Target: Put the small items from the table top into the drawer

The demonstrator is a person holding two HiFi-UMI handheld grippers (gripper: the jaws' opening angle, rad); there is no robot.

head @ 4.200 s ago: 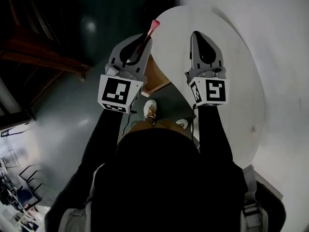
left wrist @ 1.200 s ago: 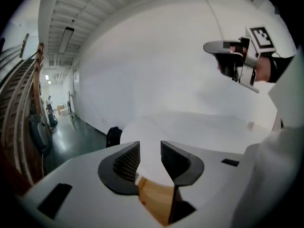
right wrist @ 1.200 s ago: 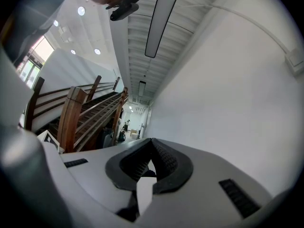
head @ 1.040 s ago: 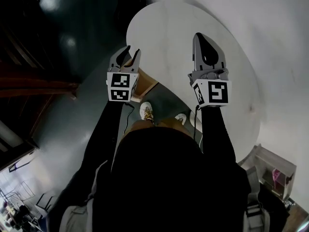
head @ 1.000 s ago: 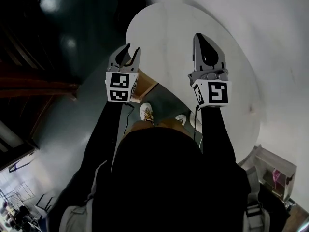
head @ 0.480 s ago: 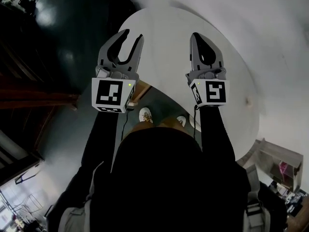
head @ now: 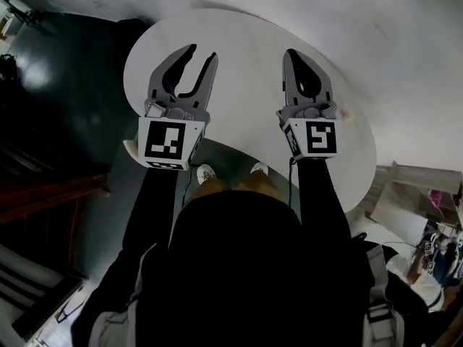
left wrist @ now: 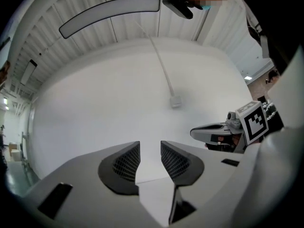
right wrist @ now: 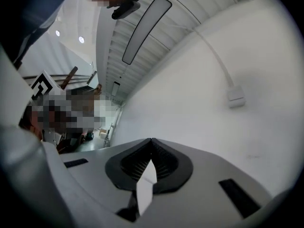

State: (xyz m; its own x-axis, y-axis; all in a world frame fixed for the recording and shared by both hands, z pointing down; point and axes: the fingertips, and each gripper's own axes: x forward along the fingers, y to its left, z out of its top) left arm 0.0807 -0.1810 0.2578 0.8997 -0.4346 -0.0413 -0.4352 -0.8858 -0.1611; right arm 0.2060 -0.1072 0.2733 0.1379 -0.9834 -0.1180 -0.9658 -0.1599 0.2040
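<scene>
In the head view both grippers hover side by side over the white round table (head: 246, 49). My left gripper (head: 201, 53) is open and its jaws are apart, with nothing between them. My right gripper (head: 293, 52) is shut and empty. No small item shows on the table top, and the drawer is out of sight. The left gripper view looks up at a white wall past the open left gripper (left wrist: 150, 144), with the right gripper (left wrist: 216, 131) at its right. The right gripper view shows the right gripper (right wrist: 151, 140) with its jaws pressed together.
The person's shoes (head: 206, 173) stand on the dark floor below the table's near edge. Pale boxes and clutter (head: 405, 194) lie at the right. A cable with a small white box (left wrist: 175, 101) runs down the wall, under a long ceiling light (left wrist: 109, 15).
The left gripper held a pink-tipped thing about four seconds ago. A second ago it was low by the wooden drawer, open and empty, and it has since risen over the table. The right gripper stayed shut.
</scene>
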